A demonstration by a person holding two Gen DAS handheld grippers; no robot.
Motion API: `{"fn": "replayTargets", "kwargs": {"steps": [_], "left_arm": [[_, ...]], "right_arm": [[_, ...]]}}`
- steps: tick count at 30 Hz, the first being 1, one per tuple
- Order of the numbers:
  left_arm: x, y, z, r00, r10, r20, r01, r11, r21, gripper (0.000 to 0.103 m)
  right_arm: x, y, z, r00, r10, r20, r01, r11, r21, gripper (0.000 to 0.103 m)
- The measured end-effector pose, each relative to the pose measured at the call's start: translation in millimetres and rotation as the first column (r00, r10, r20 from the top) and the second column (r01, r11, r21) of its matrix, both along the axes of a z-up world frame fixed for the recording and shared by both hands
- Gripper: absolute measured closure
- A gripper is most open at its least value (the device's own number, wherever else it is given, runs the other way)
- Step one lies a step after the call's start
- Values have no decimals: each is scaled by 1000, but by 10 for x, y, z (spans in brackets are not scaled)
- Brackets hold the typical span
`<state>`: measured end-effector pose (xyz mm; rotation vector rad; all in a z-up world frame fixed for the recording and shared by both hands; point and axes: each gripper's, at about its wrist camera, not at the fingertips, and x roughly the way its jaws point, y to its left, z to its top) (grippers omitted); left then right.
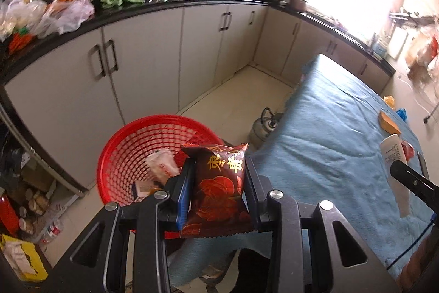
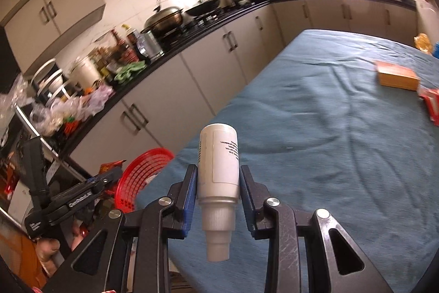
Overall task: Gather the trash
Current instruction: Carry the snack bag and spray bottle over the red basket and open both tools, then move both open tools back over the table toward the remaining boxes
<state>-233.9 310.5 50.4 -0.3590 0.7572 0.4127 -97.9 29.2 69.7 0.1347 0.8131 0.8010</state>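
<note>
My left gripper (image 1: pixel 218 175) is shut on a dark red snack packet (image 1: pixel 219 183) with gold characters, held upright just over the near rim of a red mesh basket (image 1: pixel 123 153). A white wrapper (image 1: pixel 162 166) and a small box (image 1: pixel 144 190) lie inside the basket. My right gripper (image 2: pixel 218 180) is shut on a white plastic bottle (image 2: pixel 218 164), its cap toward the camera, above the near left corner of the blue-covered table (image 2: pixel 329 128). The right wrist view shows the red basket (image 2: pixel 142 175) low at left, with the left gripper (image 2: pixel 109 177) beside it. In the left wrist view the white bottle (image 1: pixel 395 155) appears at far right.
An orange box (image 2: pixel 396 76) and a red packet (image 2: pixel 432 103) lie on the table's far right side. A grey gas cylinder (image 1: pixel 264 128) stands on the floor by the table end. Grey cabinets (image 1: pixel 142 65) under a cluttered black counter run behind the basket. Jars and a yellow box (image 1: pixel 23 262) sit at lower left.
</note>
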Motion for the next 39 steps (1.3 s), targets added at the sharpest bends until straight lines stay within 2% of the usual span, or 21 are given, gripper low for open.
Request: {"fn": "replayTargets", "kwargs": {"steps": [11,22,24,26,28,31,33,39], "left_arm": [[-107,556,-327,996,82,-29,-84,994,-73,70],[-133,931,-523,992,117,-43,-121,986,-110,70],[-165,979,-525,992,123,-32,-126,984,-127,66],[-195,1011,-519,991,128,-22,-130,982,-136,59],[-224,1021,-502,991,132,-14,-133,982,-133,54],[-255,1005,-457,991,134,-7,-134,985,-112,50],[-258,982,-438,990,137,-7,-137,986,-97,45],[-239,807,-331,989,148,-23,-147,989,14,38]], "right_arm": [[-87,1022,-70,984,173,-31,-174,983,-49,70],[79,2001,-419,942,287,-172,-299,953,-46,70],[122,2114,-476,936,292,-195,-305,952,-39,69],[166,2193,-514,933,293,-209,-305,952,-27,66],[197,2238,-536,933,287,-219,-298,954,-18,55],[219,2208,-541,932,282,-227,-290,957,-3,54],[208,2169,-518,936,276,-217,-285,958,-9,52],[175,1900,-434,955,241,-173,-251,967,-35,48]]}}
